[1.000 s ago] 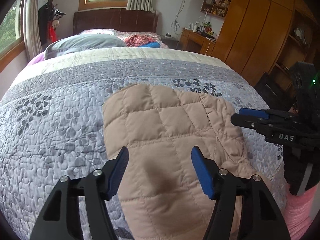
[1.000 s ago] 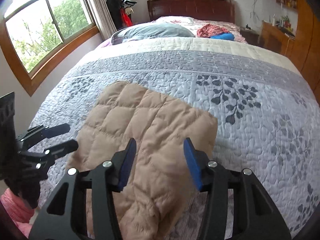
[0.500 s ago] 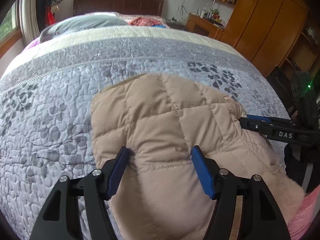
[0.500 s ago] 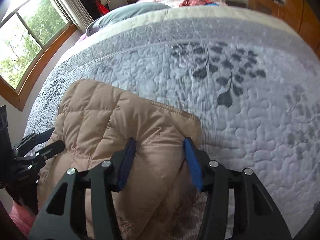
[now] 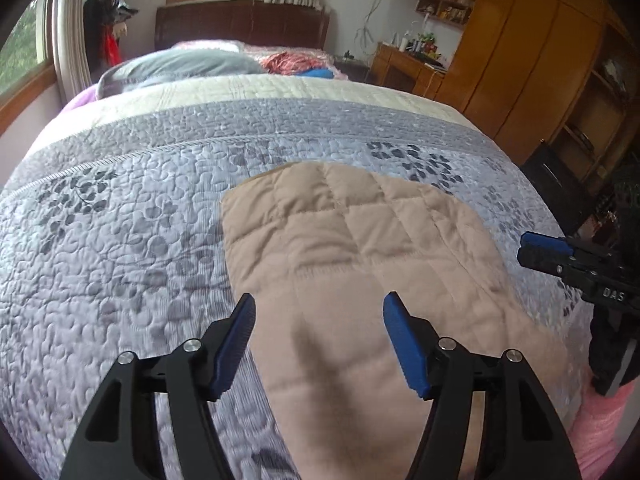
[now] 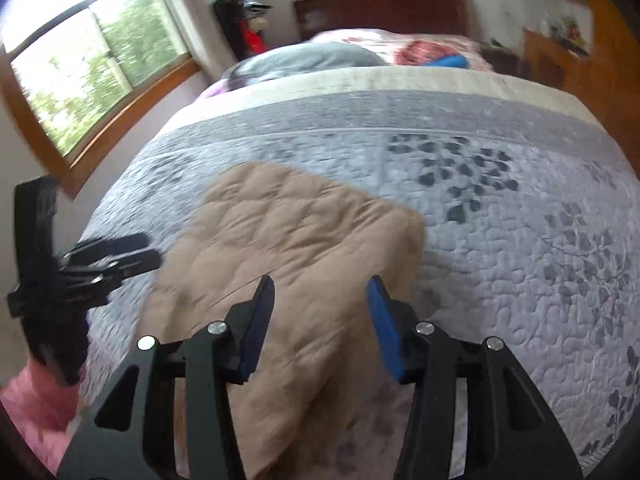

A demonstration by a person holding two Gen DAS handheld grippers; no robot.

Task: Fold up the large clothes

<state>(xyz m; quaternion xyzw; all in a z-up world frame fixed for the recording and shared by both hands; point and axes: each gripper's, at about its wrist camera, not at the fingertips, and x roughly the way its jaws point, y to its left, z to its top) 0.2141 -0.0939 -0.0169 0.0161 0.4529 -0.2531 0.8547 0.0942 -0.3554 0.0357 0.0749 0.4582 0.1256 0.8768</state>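
A tan quilted padded garment (image 5: pixel 352 248) lies folded on the grey floral bedspread (image 5: pixel 120 240), near the bed's foot. It also shows in the right wrist view (image 6: pixel 288 248). My left gripper (image 5: pixel 318 312) is open and empty, raised a little above the garment's near part. My right gripper (image 6: pixel 320 292) is open and empty, above the garment's near right part. The right gripper appears at the right edge of the left wrist view (image 5: pixel 568 260). The left gripper appears blurred at the left of the right wrist view (image 6: pixel 100 264).
A grey pillow (image 5: pixel 176 68) and red and blue clothes (image 5: pixel 296 66) lie at the bed's head by the dark headboard (image 5: pixel 240 26). Wooden wardrobes (image 5: pixel 520 60) and a desk (image 5: pixel 404 68) stand to the right. Windows (image 6: pixel 88 76) line the left wall.
Both grippers pressed down into the garment half a second ago and have now lifted back off it. Both stay open. The garment lies flatter.
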